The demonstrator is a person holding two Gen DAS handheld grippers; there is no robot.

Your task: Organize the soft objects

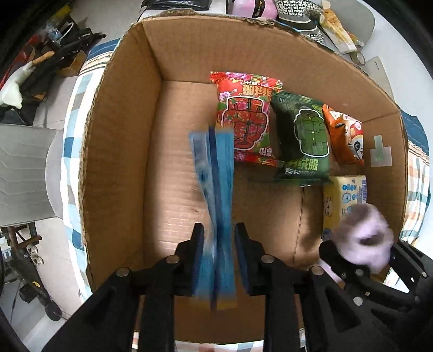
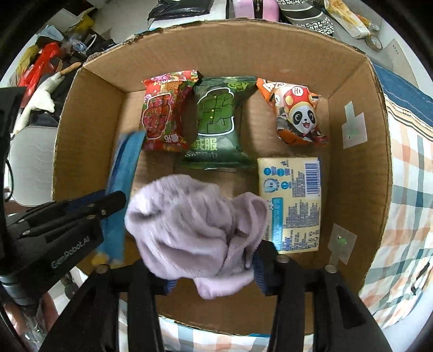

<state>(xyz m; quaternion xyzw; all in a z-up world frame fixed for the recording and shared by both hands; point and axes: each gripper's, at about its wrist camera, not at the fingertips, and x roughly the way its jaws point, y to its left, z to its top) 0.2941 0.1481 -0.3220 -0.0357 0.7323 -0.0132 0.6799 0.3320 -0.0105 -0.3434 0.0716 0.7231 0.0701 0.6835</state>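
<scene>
My left gripper [image 1: 218, 243] is shut on a blue packet [image 1: 216, 184] and holds it above the floor of an open cardboard box [image 1: 173, 48]; the packet is blurred. The packet also shows in the right wrist view [image 2: 127, 162], at the left. My right gripper [image 2: 211, 273] is shut on a bunched lilac sock [image 2: 189, 224] above the box's near side; the sock shows in the left wrist view [image 1: 365, 238], at the right. In the box lie a red snack pack [image 2: 165, 111], a green snack pack [image 2: 216, 121], an orange panda pack [image 2: 295, 113] and a yellow tissue pack [image 2: 292, 203].
The box [image 2: 351, 151] stands on a checked cloth [image 2: 406, 203]. Behind it lie a pink item [image 2: 254, 8], a patterned hat [image 2: 305, 16] and a long wrapped snack [image 2: 349, 19]. Left of the box are a grey chair [image 1: 24, 173] and cluttered tools [image 1: 54, 59].
</scene>
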